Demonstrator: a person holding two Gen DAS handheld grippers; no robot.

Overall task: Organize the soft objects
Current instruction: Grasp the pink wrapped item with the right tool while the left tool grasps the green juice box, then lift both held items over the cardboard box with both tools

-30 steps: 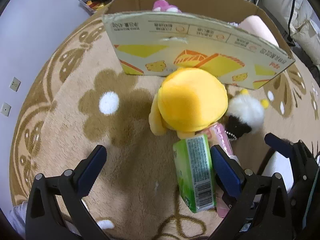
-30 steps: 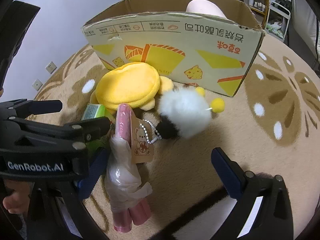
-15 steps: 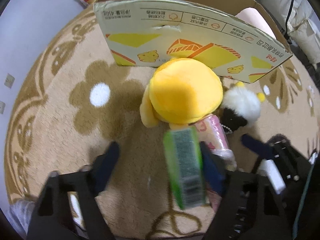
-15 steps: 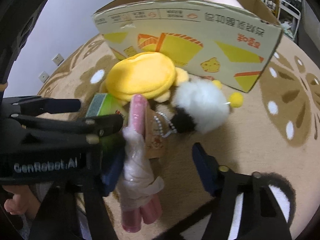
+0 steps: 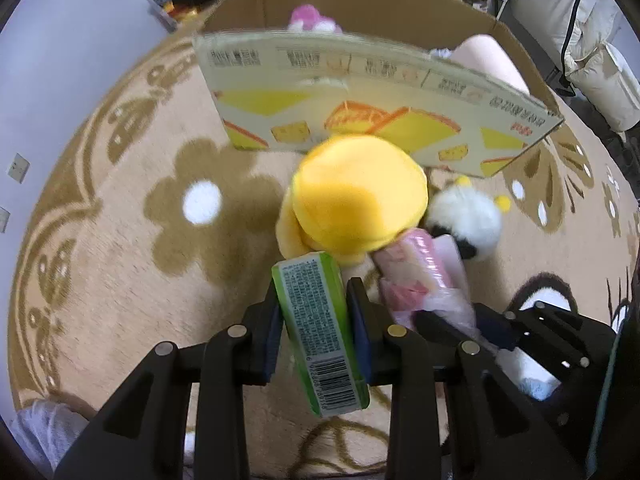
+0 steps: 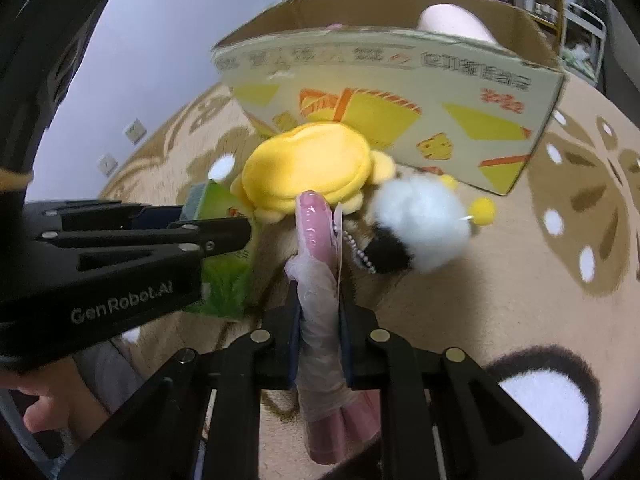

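My left gripper (image 5: pixel 316 312) is shut on a green tissue pack (image 5: pixel 320 332) lying on the carpet; the pack also shows in the right wrist view (image 6: pixel 224 248). My right gripper (image 6: pixel 320 320) is shut on a pink plastic-wrapped toy (image 6: pixel 318 280), also seen beside the green pack in the left wrist view (image 5: pixel 416 280). A yellow plush (image 5: pixel 356 196) (image 6: pixel 308 172) lies just ahead of both, against an open cardboard box (image 5: pixel 360 92) (image 6: pixel 392 80). A white fluffy pompom toy (image 5: pixel 464 220) (image 6: pixel 420 220) with a bead chain lies to its right.
The box holds a pink plush (image 5: pixel 310 20) and a pale pink cushion (image 5: pixel 488 60). The beige flower-patterned carpet (image 5: pixel 160 208) spreads all round. A wall with sockets (image 5: pixel 18 168) is on the left. White furniture (image 5: pixel 592 52) stands at the far right.
Both grippers moved forward and closed: the left onto the green tissue pack, the right onto the pink wrapped toy. Before, both were open around them.
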